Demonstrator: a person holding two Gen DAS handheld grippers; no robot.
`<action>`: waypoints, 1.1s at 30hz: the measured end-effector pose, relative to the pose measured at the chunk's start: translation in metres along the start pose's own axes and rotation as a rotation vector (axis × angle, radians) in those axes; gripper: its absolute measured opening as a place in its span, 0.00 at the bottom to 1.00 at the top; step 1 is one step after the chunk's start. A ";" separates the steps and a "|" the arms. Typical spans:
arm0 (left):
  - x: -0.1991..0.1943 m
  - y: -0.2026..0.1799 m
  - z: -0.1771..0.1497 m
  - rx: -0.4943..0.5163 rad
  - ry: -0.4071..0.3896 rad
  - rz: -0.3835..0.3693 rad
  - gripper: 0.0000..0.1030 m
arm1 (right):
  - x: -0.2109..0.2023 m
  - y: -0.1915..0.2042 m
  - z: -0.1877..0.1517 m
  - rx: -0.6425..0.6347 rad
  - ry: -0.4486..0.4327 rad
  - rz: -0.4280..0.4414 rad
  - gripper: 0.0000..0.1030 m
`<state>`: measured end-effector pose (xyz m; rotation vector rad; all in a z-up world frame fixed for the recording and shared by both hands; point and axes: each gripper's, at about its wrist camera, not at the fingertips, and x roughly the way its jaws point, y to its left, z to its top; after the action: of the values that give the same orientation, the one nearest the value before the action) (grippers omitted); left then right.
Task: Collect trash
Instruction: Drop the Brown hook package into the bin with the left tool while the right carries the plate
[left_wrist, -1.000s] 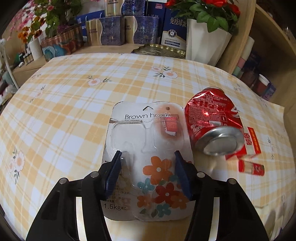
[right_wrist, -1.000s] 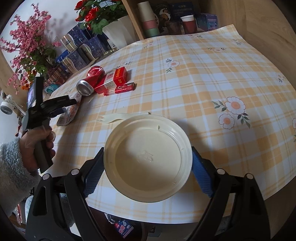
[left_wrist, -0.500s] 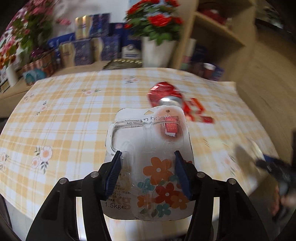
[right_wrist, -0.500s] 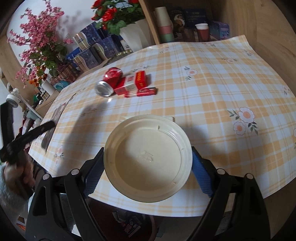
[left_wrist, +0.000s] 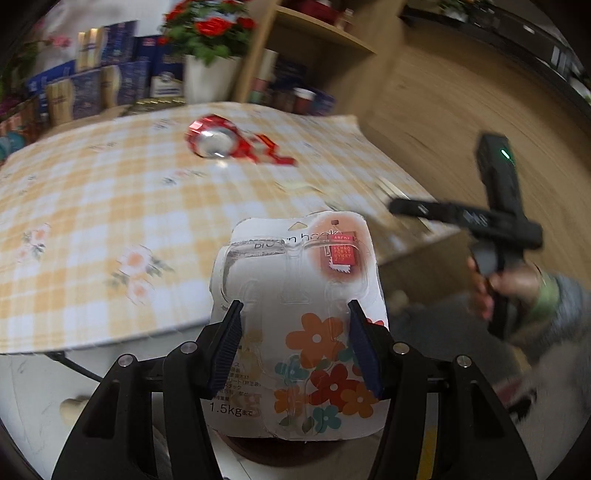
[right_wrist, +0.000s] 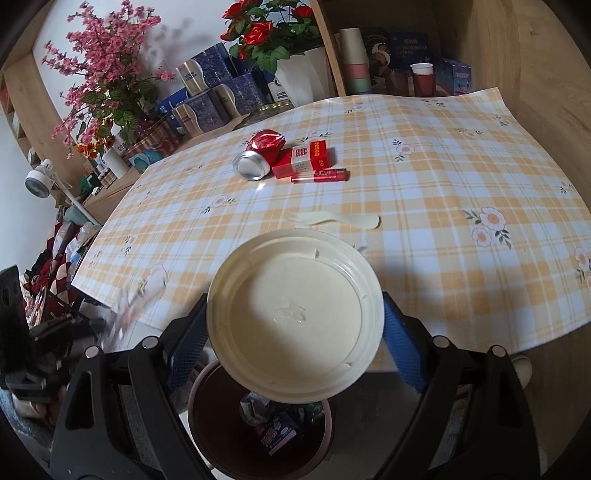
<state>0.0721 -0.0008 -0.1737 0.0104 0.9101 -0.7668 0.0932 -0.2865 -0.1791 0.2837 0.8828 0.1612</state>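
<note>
Hook packaging (left_wrist: 303, 325) clamped in left tool (left_wrist: 295, 347), off the worktop (left_wrist: 92, 206) edge, dark bin rim just below. Plate (right_wrist: 295, 314) clamped in right tool (right_wrist: 293, 332), partly over the bin (right_wrist: 221, 417). Risk: plate is about as wide as the bin mouth, so a flat release may bridge the rim. Can (right_wrist: 258, 155), fork (right_wrist: 332, 219) remain.

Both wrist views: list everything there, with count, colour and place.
Hook package: one, white with flowers, in the left tool.
Plate: one, cream, in the right tool, above the bin.
Bin: one, dark red, on the floor, trash inside.
Can: one, red, crushed, on the table.
Box: one, red and white, beside the can.
Lighter: one, red, before the box.
Fork: one, cream, on the table.
Table: one, checked cloth.
Left tool: shut.
Right tool: shut.
</note>
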 end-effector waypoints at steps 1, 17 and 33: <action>0.002 -0.005 -0.005 0.014 0.016 -0.021 0.54 | -0.002 0.000 -0.002 0.001 0.002 -0.002 0.83; 0.107 -0.015 -0.055 0.047 0.317 -0.037 0.54 | -0.024 -0.017 -0.019 0.031 -0.006 -0.037 0.83; 0.080 0.001 -0.038 -0.062 0.185 0.122 0.82 | -0.014 -0.014 -0.031 0.022 0.050 -0.022 0.83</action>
<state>0.0752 -0.0359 -0.2552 0.0826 1.0982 -0.6304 0.0607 -0.2975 -0.1915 0.2917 0.9370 0.1385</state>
